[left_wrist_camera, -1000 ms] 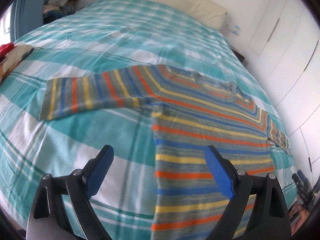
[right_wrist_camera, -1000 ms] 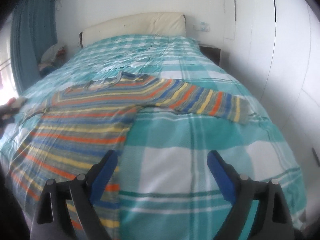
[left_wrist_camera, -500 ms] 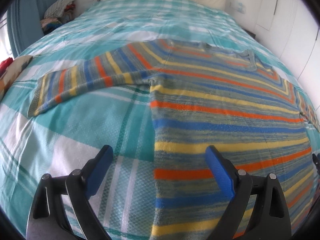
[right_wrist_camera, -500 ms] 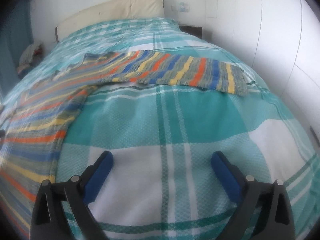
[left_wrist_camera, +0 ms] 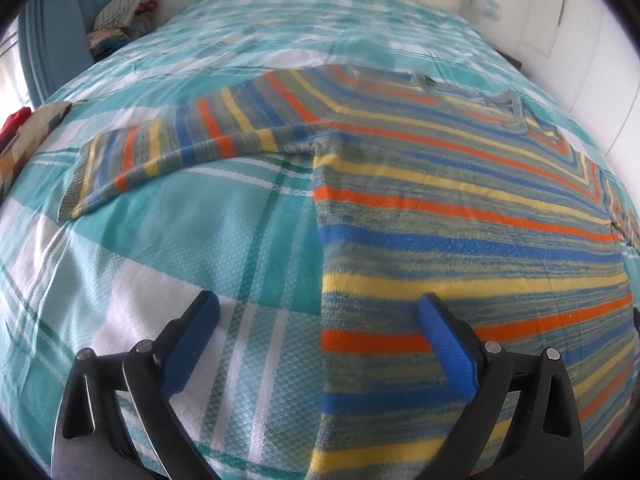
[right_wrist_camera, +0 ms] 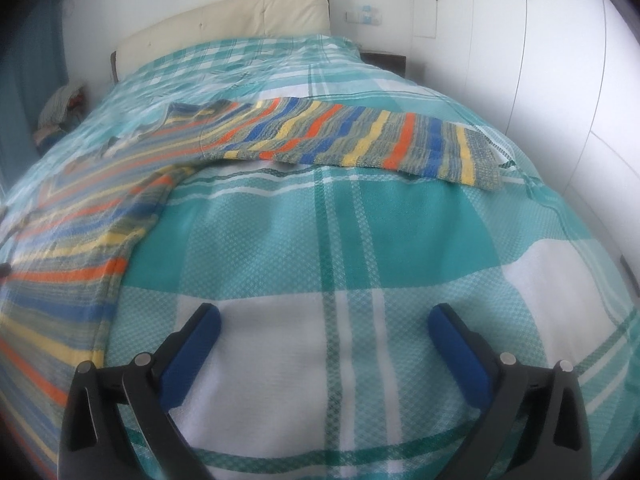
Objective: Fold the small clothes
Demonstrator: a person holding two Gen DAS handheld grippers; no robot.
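Note:
A small striped sweater (left_wrist_camera: 460, 208) in orange, yellow, blue and grey lies flat on the bed, both sleeves spread out. Its left sleeve (left_wrist_camera: 172, 152) reaches left in the left wrist view. Its right sleeve (right_wrist_camera: 360, 140) reaches right in the right wrist view, where the body (right_wrist_camera: 80, 220) lies at the left. My left gripper (left_wrist_camera: 318, 312) is open and empty, low over the sweater's left side edge. My right gripper (right_wrist_camera: 324, 324) is open and empty, low over bare bedspread to the right of the sweater, below the right sleeve.
The bed carries a teal and white checked spread (right_wrist_camera: 360, 240). A cream headboard (right_wrist_camera: 224, 16) stands at the far end. White wardrobe doors (right_wrist_camera: 540, 60) run along the right. A pile of clothes (left_wrist_camera: 120, 12) sits beyond the bed's left side.
Both grippers have moved forward and down toward the bed. The left one now straddles the sweater's side edge. The right one has swung right, off the sweater. Jaws stayed open.

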